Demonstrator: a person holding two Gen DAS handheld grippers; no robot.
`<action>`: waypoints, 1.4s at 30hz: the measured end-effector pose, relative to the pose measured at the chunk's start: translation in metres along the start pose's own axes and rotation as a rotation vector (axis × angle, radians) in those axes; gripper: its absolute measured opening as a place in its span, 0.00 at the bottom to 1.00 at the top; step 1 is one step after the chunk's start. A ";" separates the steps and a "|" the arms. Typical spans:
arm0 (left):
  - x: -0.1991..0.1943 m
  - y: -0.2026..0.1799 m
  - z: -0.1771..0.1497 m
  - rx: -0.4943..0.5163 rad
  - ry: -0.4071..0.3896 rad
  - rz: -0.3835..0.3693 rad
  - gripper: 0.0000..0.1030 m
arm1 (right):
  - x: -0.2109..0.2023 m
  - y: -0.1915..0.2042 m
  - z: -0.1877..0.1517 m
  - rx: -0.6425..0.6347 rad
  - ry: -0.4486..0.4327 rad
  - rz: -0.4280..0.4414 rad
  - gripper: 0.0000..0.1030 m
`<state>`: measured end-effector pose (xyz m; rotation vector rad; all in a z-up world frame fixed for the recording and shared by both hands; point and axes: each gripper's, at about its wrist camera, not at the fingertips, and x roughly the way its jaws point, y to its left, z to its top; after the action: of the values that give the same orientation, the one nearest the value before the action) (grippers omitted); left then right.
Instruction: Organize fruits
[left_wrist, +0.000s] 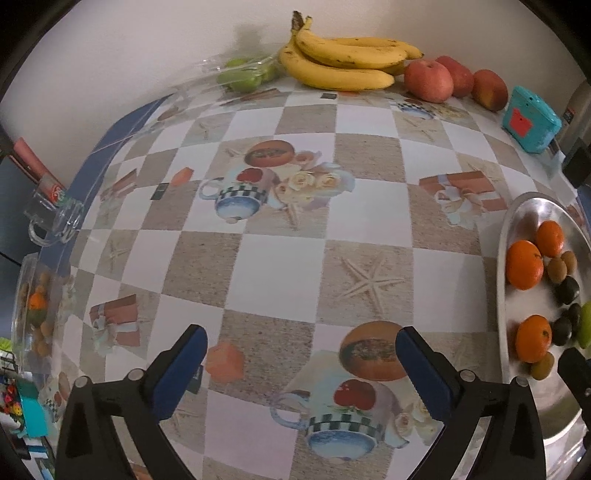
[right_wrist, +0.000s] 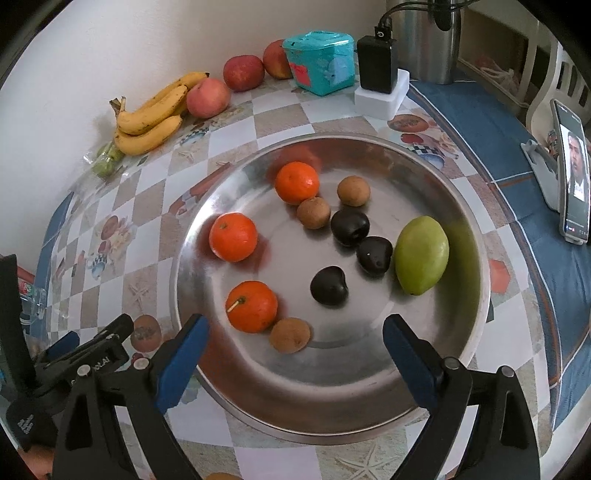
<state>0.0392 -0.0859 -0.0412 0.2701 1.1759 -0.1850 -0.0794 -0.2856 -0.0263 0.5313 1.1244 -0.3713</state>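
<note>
Done: my round steel tray (right_wrist: 369, 398) held three oranges, brown, dark and green fruits.
Left: yellow bananas (right_wrist: 153, 114), red apples (right_wrist: 243, 72) upper left on worktop.
Tools: my left tool (left_wrist: 301, 354) and right tool (right_wrist: 295, 343) gaped apart, empty.

— What stands behind the table?
— A plain pale wall (left_wrist: 129, 48) runs along my table's (right_wrist: 280, 110) far edge; past the right edge I see a white chair (right_wrist: 550, 70).
</note>
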 end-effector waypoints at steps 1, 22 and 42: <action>0.000 0.001 0.000 0.000 -0.003 0.001 1.00 | 0.000 0.001 -0.001 -0.003 -0.002 0.000 0.92; -0.054 0.041 -0.041 0.052 -0.151 0.098 1.00 | -0.033 0.029 -0.045 -0.121 -0.020 0.049 0.92; -0.072 0.053 -0.054 0.052 -0.152 0.050 1.00 | -0.040 0.034 -0.049 -0.140 -0.037 -0.004 0.92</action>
<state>-0.0203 -0.0193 0.0120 0.3259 1.0140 -0.1889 -0.1137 -0.2289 0.0021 0.3976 1.1070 -0.3018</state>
